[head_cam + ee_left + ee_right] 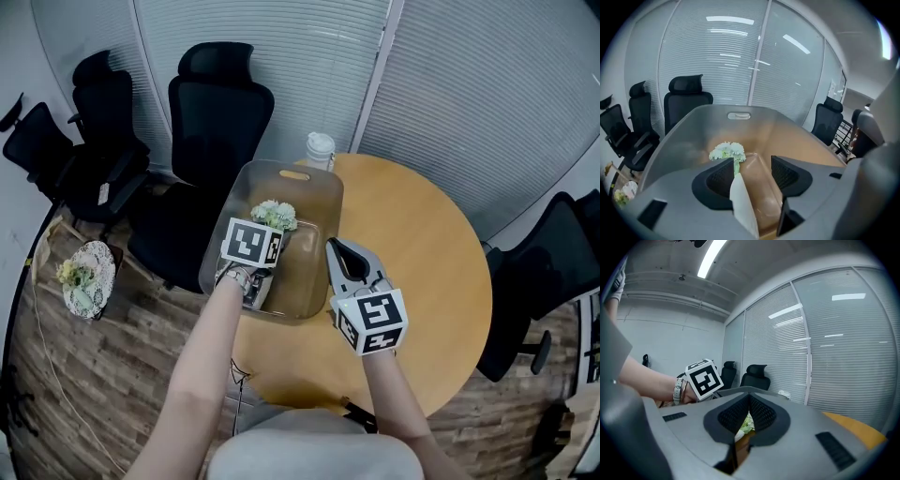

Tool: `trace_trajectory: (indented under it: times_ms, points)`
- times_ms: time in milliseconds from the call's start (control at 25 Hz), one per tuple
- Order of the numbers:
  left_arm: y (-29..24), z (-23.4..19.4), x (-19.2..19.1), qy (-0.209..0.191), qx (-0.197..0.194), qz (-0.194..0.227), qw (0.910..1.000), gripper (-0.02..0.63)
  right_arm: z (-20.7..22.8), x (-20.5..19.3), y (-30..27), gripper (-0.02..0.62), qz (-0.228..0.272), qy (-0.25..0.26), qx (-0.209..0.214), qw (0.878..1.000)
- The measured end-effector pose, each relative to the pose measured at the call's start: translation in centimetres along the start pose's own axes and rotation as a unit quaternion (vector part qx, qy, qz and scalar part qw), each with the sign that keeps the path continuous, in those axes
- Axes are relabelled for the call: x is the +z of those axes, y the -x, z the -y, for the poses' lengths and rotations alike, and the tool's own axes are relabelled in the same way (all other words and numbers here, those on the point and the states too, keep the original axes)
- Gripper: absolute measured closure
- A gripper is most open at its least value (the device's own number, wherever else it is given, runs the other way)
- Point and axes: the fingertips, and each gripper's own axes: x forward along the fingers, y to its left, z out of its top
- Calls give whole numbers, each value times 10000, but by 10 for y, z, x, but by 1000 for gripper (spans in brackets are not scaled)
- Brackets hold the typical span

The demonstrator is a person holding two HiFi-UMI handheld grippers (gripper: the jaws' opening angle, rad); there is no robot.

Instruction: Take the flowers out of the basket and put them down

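Observation:
A white-green flower bunch (273, 215) lies inside the translucent grey basket (323, 187), which stands on the round wooden table (422, 253). My left gripper reaches down into the basket, its marker cube (251, 242) just short of the blooms. In the left gripper view the left gripper (752, 160) is open. The bunch's white paper wrap (742, 202) runs between the jaws, close to the left one, with the blooms (727, 151) beyond. My right gripper (338, 247) hovers at the basket's right rim. Its tips (749, 398) meet and hold nothing.
A white-capped bottle (320, 150) stands behind the basket. Black office chairs (220, 103) crowd the back left, and another (553, 253) sits at the right. A second flower bunch (84, 278) lies on the floor at the left. Blinds close off the far side.

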Motion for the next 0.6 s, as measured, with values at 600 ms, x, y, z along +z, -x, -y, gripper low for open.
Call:
trace_trajectory:
  times_ms: [600]
  points:
    - [-56,-26,-64,238,195,-1470,9887,354,18,-19,0,571,-187,-185,-138,9996]
